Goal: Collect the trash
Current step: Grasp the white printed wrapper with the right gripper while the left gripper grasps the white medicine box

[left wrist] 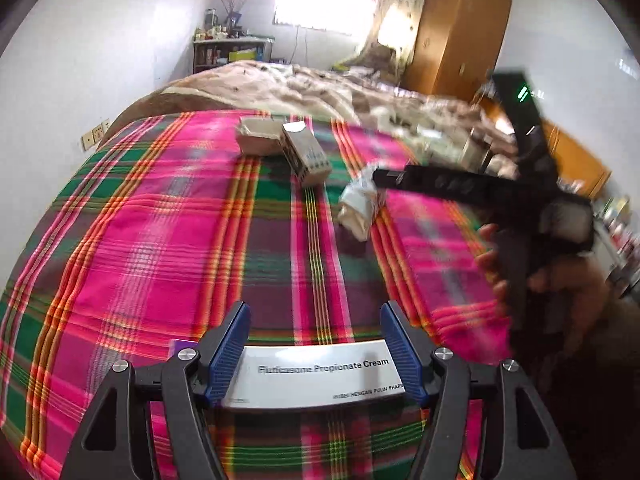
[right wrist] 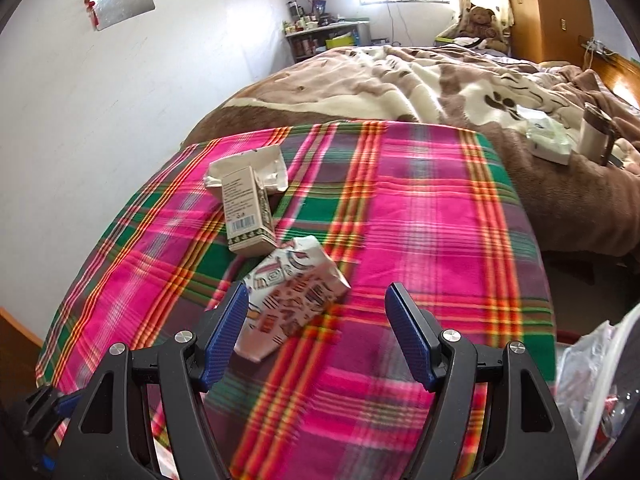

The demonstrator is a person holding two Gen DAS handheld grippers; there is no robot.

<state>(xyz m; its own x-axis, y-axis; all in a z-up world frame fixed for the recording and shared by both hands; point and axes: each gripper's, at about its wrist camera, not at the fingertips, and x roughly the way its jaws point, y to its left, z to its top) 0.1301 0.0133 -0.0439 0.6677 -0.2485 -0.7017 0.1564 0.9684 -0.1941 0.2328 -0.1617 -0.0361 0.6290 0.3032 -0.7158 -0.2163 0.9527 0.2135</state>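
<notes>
My left gripper (left wrist: 315, 310) hangs over the near end of the plaid bedspread (left wrist: 160, 240), jaws apart. A white cream box (left wrist: 316, 376) lies across the gap and runs on behind both pads, blurred like the cloth. My right gripper (right wrist: 317, 290) is open over a crumpled patterned wrapper (right wrist: 292, 300); its left pad overlaps the wrapper's edge. In the left wrist view the same wrapper (left wrist: 356, 208) sits under the blurred black right tool, held by a hand (left wrist: 496, 264). Farther back lie a beige carton (right wrist: 246, 210) (left wrist: 306, 156) and a torn white box (right wrist: 248, 166) (left wrist: 258, 136).
A brown and cream blanket (right wrist: 400, 80) covers the bed beyond the plaid cloth, with a tissue pack (right wrist: 548, 142) and a flask (right wrist: 596, 136) on it. A clear plastic bag (right wrist: 592, 368) hangs at the lower right. A white wall runs along the left.
</notes>
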